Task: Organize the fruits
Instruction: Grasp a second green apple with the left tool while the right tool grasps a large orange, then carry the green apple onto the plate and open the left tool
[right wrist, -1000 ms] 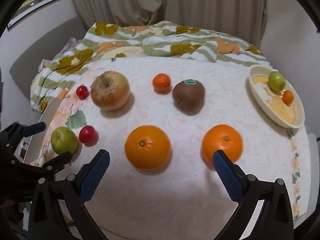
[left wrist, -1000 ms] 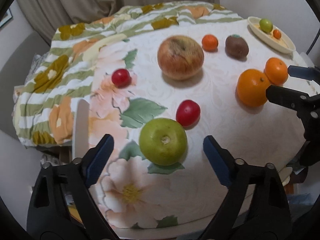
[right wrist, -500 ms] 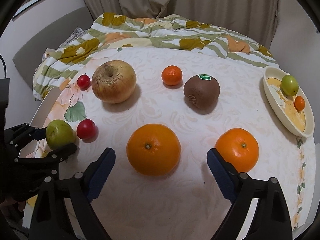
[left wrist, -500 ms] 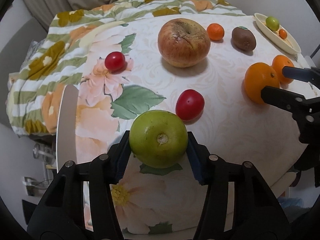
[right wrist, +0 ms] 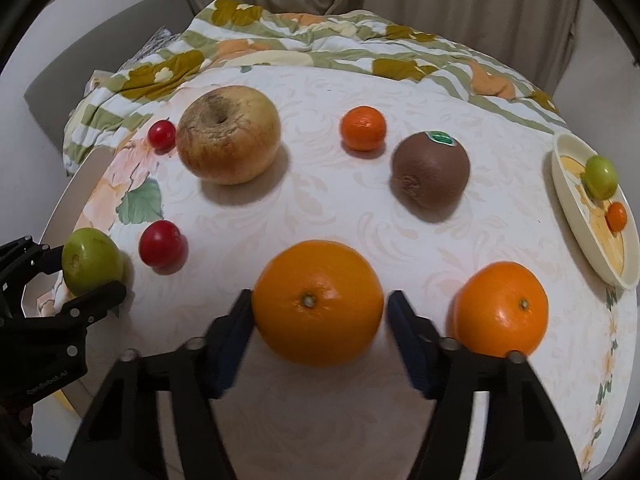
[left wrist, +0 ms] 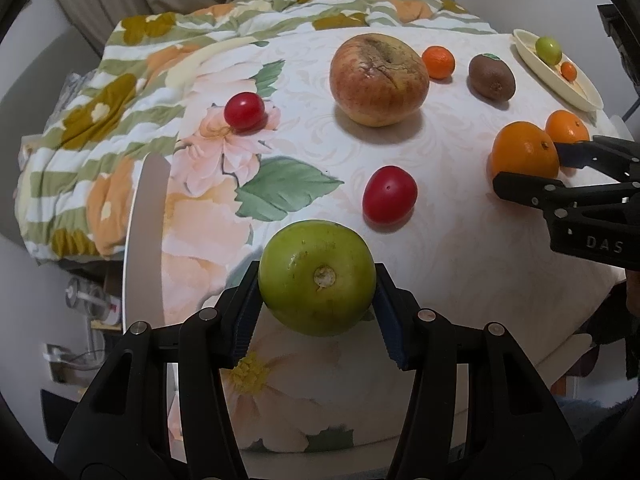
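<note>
My left gripper (left wrist: pixel 318 312) is shut on a green apple (left wrist: pixel 317 277), held at the near left edge of the round table (left wrist: pixel 440 240); it also shows in the right wrist view (right wrist: pixel 90 261). My right gripper (right wrist: pixel 320 328) has its jaws around the big orange (right wrist: pixel 318 307); the left pad touches it, the right pad stands a small gap off. A second orange (right wrist: pixel 502 308) lies to its right. On the table lie a large yellow-red apple (right wrist: pixel 228 134), two red plums (right wrist: pixel 162 243) (right wrist: pixel 161 134), a mandarin (right wrist: pixel 363 128) and a kiwi (right wrist: pixel 431 170).
A cream oval dish (right wrist: pixel 576 224) at the right edge holds a small green fruit (right wrist: pixel 600 177) and a small orange one (right wrist: pixel 616 216). A flowered quilt (right wrist: pixel 320 44) lies behind the table. A white board (left wrist: pixel 146 220) leans at the table's left side.
My left gripper closed on the green apple. My right gripper moved forward and narrowed around the big orange.
</note>
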`<control>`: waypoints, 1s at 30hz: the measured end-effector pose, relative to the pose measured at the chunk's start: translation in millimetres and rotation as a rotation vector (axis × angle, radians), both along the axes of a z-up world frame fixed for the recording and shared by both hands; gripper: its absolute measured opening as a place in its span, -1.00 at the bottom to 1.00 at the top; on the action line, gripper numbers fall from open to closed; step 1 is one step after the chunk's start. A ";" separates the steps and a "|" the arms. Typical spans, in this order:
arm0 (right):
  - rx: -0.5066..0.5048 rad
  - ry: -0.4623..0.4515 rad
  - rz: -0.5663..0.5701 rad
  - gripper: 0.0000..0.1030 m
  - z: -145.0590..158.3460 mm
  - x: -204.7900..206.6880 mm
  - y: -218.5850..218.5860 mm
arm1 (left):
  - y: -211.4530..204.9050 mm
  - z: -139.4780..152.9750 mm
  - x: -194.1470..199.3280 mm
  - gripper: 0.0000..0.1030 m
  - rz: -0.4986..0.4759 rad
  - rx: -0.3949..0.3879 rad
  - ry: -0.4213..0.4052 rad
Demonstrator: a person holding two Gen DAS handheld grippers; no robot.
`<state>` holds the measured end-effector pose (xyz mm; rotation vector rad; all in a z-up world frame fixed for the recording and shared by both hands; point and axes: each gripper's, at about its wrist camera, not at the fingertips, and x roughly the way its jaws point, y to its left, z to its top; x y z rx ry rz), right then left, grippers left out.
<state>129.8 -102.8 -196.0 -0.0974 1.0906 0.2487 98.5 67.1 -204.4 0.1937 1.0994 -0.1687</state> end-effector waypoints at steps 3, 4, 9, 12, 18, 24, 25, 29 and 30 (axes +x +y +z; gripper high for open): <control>-0.006 -0.009 0.016 0.10 3.2 -1.7 3.8 | 3.1 4.8 -1.7 0.16 0.006 -0.005 -0.009; 0.000 -0.012 0.019 0.10 4.7 -2.4 4.7 | 3.8 6.5 -2.3 0.16 0.008 -0.007 -0.012; 0.004 -0.038 0.043 0.10 17.4 -5.3 11.6 | 7.6 19.9 -5.7 0.16 0.022 -0.018 -0.034; 0.008 -0.060 0.050 0.10 28.4 -6.9 13.0 | 8.0 31.6 -8.1 0.16 0.025 -0.024 -0.054; 0.012 -0.111 0.043 0.10 56.1 -13.9 13.7 | 6.6 59.0 -14.3 0.16 0.021 -0.039 -0.108; 0.008 -0.162 -0.001 0.10 94.2 -25.3 5.0 | 3.0 94.6 -10.7 0.16 0.002 -0.063 -0.162; 0.009 -0.173 -0.014 0.10 101.4 -27.2 2.5 | 2.3 100.6 -9.7 0.16 -0.001 -0.067 -0.176; -0.009 -0.213 -0.051 0.10 122.3 -32.4 -7.0 | -2.9 123.1 -3.6 0.16 -0.032 -0.083 -0.229; -0.014 -0.218 -0.057 0.10 125.2 -32.6 -9.4 | -4.8 127.8 -1.8 0.16 -0.041 -0.086 -0.240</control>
